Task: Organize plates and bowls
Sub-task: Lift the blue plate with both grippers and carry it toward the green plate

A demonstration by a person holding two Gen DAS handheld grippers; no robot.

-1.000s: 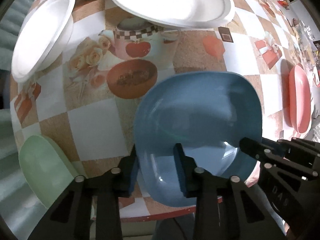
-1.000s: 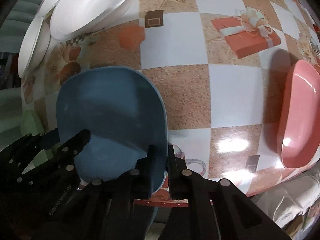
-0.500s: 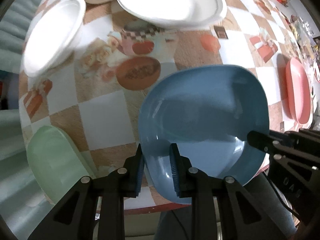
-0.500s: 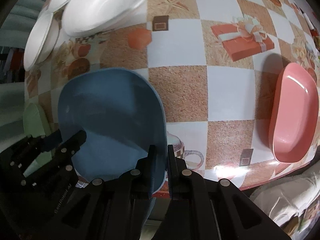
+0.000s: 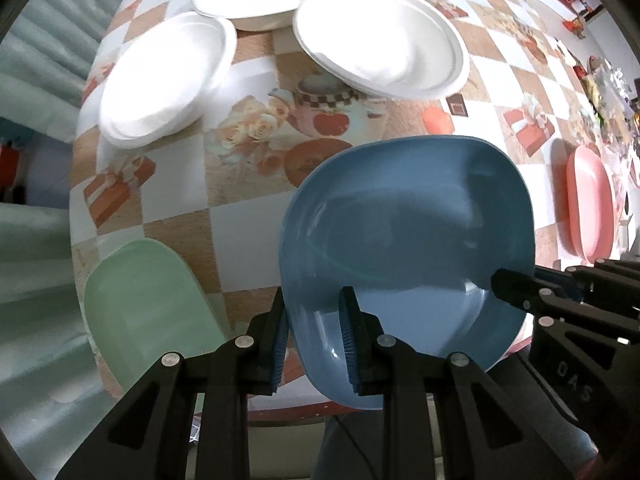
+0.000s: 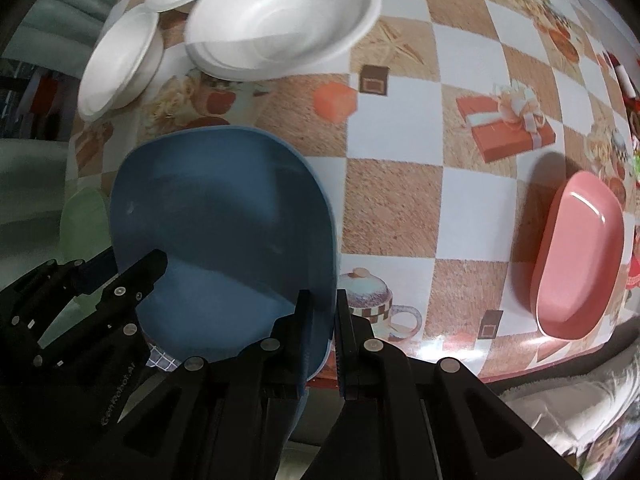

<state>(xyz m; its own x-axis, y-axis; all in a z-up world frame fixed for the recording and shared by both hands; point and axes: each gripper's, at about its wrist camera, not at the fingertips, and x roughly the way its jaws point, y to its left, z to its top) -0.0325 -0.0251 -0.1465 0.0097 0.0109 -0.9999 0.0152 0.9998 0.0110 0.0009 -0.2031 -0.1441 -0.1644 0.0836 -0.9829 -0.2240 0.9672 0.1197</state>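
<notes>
Blue plate (image 5: 404, 240) carried by both grippers, held above the table's (image 6: 392, 196) near edge.

Left gripper (image 5: 314, 334) and right gripper (image 6: 323, 334) clamp opposite rims. Green dish (image 5: 148, 304) left of the plate, pink dish (image 6: 580, 256) right, white plates (image 5: 380, 40) beyond. Judgement: carry step; next, a level, matched move onto a stack.

The blue plate (image 5: 408, 224), gripped at opposite rims by both grippers, hangs over the near table (image 6: 472, 200) edge.

Obstacles on the table:
- Left of the blue plate, at the near edge: green dish (image 5: 148, 312).
- Far left: three white plates (image 5: 380, 40), close together, rims overlapping.
- Far right, near the edge: pink dish (image 6: 580, 256).

Free room:
- Bare checked cloth between the blue plate and the pink dish, wide and unobstructed.
- Open strip between the white plates and the blue plate.
- Narrow gap between the green dish and the blue plate.
</notes>
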